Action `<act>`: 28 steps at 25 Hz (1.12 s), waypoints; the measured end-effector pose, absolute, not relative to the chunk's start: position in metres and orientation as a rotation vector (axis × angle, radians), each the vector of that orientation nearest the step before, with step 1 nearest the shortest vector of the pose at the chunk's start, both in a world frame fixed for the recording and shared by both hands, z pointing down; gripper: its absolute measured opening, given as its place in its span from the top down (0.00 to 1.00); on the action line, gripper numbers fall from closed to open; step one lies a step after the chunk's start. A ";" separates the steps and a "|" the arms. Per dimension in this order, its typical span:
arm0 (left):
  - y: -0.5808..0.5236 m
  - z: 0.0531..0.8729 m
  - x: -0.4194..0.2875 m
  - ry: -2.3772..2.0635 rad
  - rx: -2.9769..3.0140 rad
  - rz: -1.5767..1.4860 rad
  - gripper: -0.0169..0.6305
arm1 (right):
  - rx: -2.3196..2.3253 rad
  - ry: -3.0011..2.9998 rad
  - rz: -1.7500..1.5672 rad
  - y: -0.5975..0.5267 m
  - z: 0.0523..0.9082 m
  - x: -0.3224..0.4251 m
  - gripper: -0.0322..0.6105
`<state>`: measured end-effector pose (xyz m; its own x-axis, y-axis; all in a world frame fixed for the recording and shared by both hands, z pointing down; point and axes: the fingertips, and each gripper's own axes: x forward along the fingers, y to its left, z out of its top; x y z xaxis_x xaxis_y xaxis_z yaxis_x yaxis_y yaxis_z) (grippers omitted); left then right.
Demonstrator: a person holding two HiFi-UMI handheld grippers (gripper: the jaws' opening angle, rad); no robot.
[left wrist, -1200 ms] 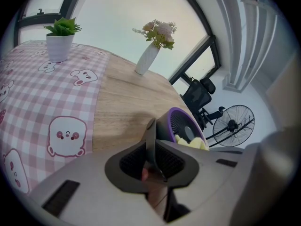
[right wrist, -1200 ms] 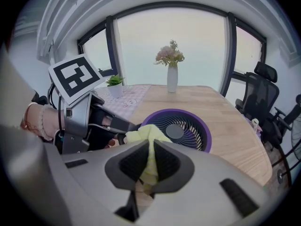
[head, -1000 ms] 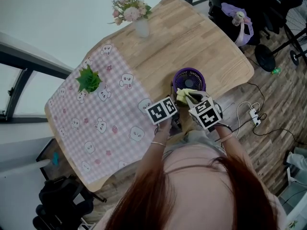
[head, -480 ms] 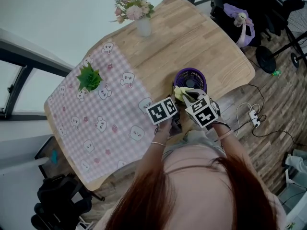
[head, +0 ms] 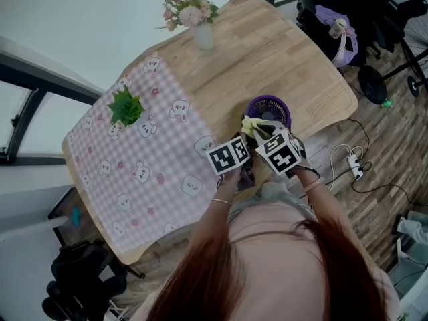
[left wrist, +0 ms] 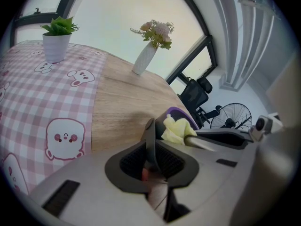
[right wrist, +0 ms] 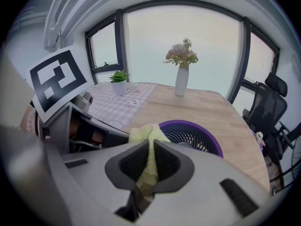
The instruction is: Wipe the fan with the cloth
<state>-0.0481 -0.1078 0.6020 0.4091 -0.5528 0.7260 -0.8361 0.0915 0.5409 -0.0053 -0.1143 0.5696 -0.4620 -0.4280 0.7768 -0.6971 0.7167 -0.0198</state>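
Table (head: 287, 59) edge: right gripper (head: 262, 134), cloth (head: 251, 126) partly cover fan (head: 273, 105).

The fan (head: 269, 110) stands on the table (head: 267, 52), right of the tablecloth (head: 134, 172).

The fan (head: 267, 110) has a purple rim around a dark grille. At its 7 o'clock edge, the cloth (head: 251, 127) is pale yellow. The table (head: 281, 52) is light, fine-grained wood. A tablecloth (head: 134, 172) of pink-and-white gingham, dotted with white cartoon figures with pink cheeks, covers its 8 o'clock half. At 10 o'clock a green plant (head: 124, 107) fills a white pot (left wrist: 55, 46). At 12 o'clock a white vase (head: 203, 37) holds pink and cream flowers (head: 189, 12). The left gripper (left wrist: 150, 149) and right gripper (right wrist: 150, 160) are grey with black ribbed pads. Their cubes (head: 229, 156) show black squares on white. The floor (head: 381, 179) is brown planks, and the person's hair (head: 267, 273) is reddish brown.
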 end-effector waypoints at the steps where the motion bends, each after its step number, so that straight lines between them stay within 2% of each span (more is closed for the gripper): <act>1: -0.108 0.602 -0.048 -1.262 1.585 0.329 0.89 | 0.851 -2.124 0.431 -0.115 0.570 -0.006 0.91; 28: -0.108 0.602 -0.046 -1.262 1.608 0.341 0.89 | 0.871 -2.088 0.352 -0.159 0.566 -0.010 0.91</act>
<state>-0.0464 -0.1084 0.6020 0.4110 -0.5551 0.7231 -0.8440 0.0681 0.5320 -0.0104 -0.1585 0.5656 -0.4187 -0.4599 0.7831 -0.6911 0.7208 0.0537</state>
